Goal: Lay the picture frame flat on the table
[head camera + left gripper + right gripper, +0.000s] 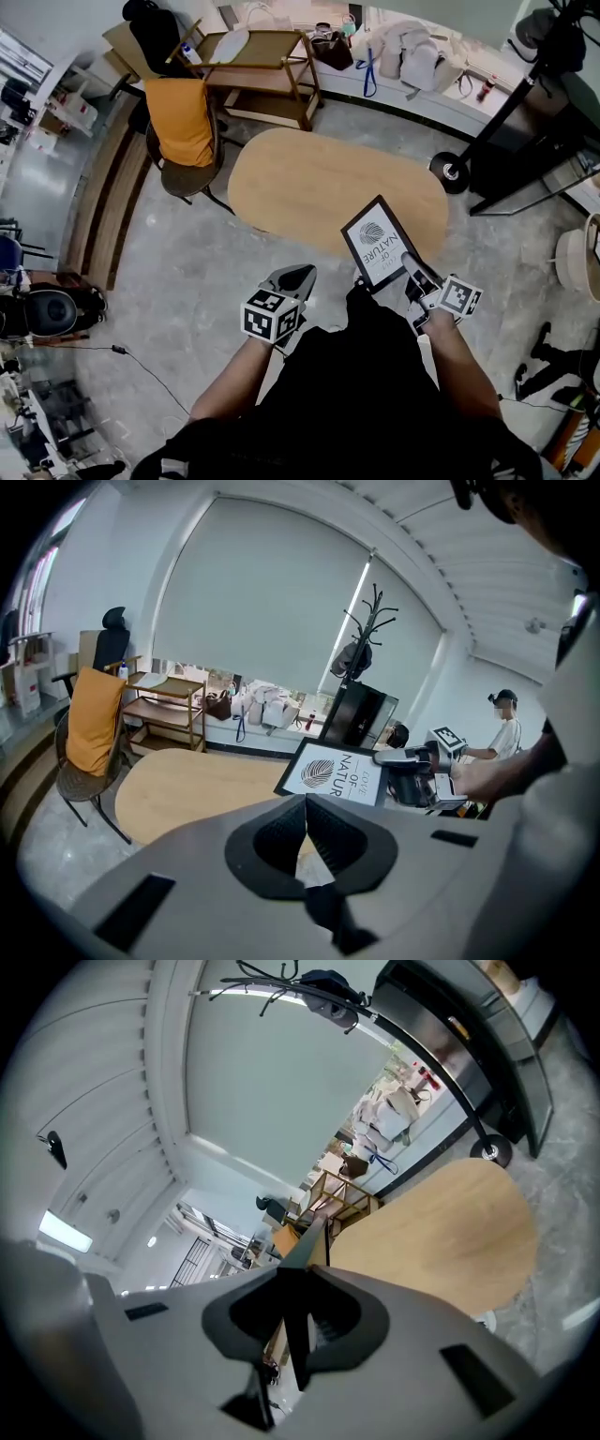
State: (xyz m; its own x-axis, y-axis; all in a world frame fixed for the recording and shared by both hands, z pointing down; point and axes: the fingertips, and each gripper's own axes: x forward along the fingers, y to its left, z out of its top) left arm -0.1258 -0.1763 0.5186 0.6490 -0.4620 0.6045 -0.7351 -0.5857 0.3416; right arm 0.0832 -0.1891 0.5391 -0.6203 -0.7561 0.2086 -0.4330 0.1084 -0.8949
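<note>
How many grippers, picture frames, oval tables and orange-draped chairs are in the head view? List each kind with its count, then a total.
Grippers: 2 (left gripper, right gripper)
Frames: 1
Oval tables: 1
Orange-draped chairs: 1
Total: 5

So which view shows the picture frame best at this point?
The head view: the picture frame faces the camera, whole, its print readable, the right gripper clamping its lower corner. The left gripper view shows it smaller and slanted. The right gripper view sees it only edge-on between the jaws.
</note>
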